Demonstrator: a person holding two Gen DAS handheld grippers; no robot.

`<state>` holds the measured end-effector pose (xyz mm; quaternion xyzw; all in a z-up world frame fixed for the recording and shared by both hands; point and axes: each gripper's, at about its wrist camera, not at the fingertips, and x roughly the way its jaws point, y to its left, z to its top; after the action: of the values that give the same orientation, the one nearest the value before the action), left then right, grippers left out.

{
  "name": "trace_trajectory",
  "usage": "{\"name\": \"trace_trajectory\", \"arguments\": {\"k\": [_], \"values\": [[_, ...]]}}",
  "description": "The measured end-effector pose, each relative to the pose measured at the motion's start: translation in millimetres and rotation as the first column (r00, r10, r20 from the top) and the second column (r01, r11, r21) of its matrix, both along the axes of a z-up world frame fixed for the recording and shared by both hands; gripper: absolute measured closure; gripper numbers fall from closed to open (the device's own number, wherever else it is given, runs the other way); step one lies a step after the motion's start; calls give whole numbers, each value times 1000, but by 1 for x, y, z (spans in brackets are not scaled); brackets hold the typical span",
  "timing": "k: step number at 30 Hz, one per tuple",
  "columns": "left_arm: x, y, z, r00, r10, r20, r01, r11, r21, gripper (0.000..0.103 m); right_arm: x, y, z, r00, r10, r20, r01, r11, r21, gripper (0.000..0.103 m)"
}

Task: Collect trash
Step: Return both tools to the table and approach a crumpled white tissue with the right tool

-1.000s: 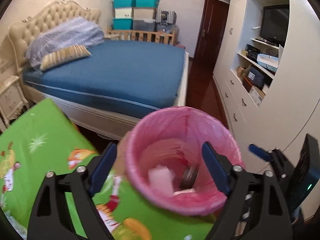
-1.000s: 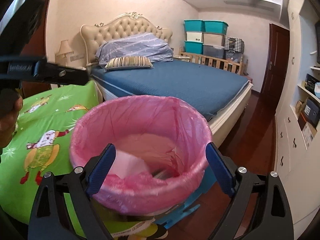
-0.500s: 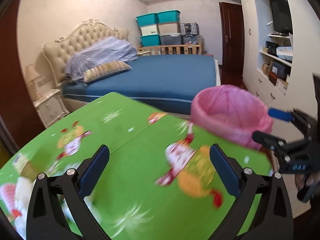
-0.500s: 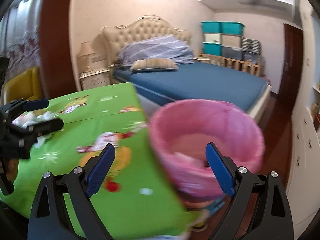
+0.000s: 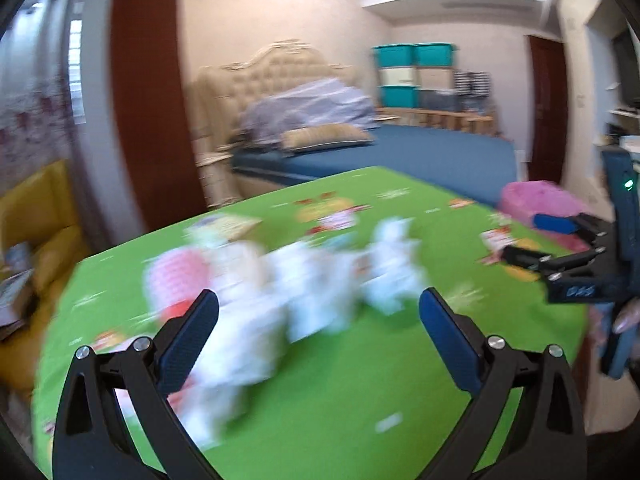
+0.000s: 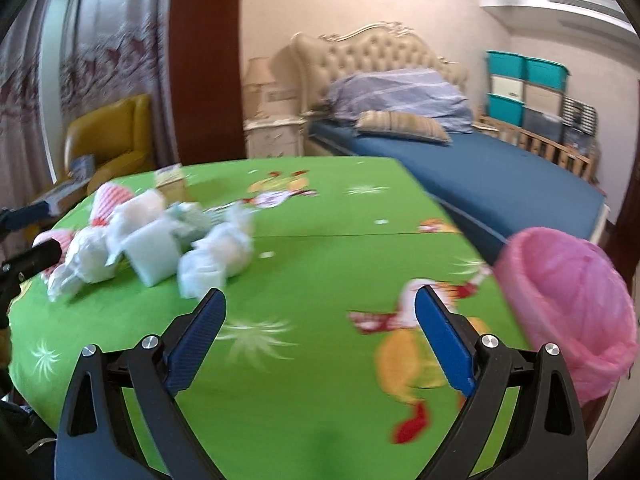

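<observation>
A heap of crumpled white tissues and wrappers (image 6: 160, 236) lies on the green cartoon tablecloth (image 6: 320, 264). In the left wrist view the heap (image 5: 304, 284) is motion-blurred, straight ahead of my left gripper (image 5: 318, 320), which is open and holds nothing. My right gripper (image 6: 318, 308) is open too, over bare cloth, with the heap ahead to its left. The pink-lined bin (image 6: 568, 292) stands off the table's right edge; it also shows small in the left wrist view (image 5: 536, 200). Each gripper appears in the other's view: right gripper (image 5: 536, 240), left gripper (image 6: 28, 236).
A small carton (image 6: 172, 178) stands on the table behind the heap. A blue bed (image 6: 480, 168) lies beyond the table, with a nightstand (image 6: 276, 136) beside it. A yellow armchair (image 6: 112, 140) sits at the left by the curtains. A hand (image 5: 624, 316) holds the right gripper.
Both grippers have swung left, away from the pink bin and over the table. The bin has gone from between the fingers to the right side, and the trash heap has come into view.
</observation>
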<state>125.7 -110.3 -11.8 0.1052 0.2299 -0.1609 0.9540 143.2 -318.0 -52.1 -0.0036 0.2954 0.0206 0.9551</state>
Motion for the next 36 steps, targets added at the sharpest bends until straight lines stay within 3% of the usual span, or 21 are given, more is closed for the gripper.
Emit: {"name": "trace_trajectory", "arguments": {"k": [4, 10, 14, 20, 25, 29, 31, 33, 36], "values": [[-14, 59, 0, 988, 151, 19, -151, 988, 20, 5, 12, 28, -3, 999, 40, -22, -38, 998, 51, 14], [-27, 135, -18, 940, 337, -41, -339, 940, -37, 5, 41, 57, -15, 996, 3, -88, 1, 999, 38, 14], [-26, 165, -36, 920, 373, -119, -382, 922, -64, 5, 66, 66, -22, 988, -9, -155, 15, 999, 36, 14], [-21, 180, -43, 918, 351, -185, -377, 917, -132, 5, 89, 77, -17, 988, -17, -155, 21, 999, 24, 17], [-9, 165, -37, 923, 341, -181, -366, 921, -131, 5, 109, 80, -21, 978, -54, -200, 56, 998, 5, 26], [1, 151, -35, 927, 331, -175, -355, 926, -130, 5, 114, 81, -30, 969, -40, -243, 43, 999, 6, 26], [5, 147, -35, 927, 329, -179, -354, 927, -128, 5, 114, 84, -36, 966, -34, -256, 33, 999, -9, 33], [7, 144, -34, 924, 335, -182, -362, 921, -144, 5, 113, 80, -36, 965, -20, -262, 27, 999, 24, 58], [9, 145, -32, 921, 341, -190, -373, 911, -174, 5, 105, 78, -32, 974, -7, -227, 11, 1000, 15, 70]]}}
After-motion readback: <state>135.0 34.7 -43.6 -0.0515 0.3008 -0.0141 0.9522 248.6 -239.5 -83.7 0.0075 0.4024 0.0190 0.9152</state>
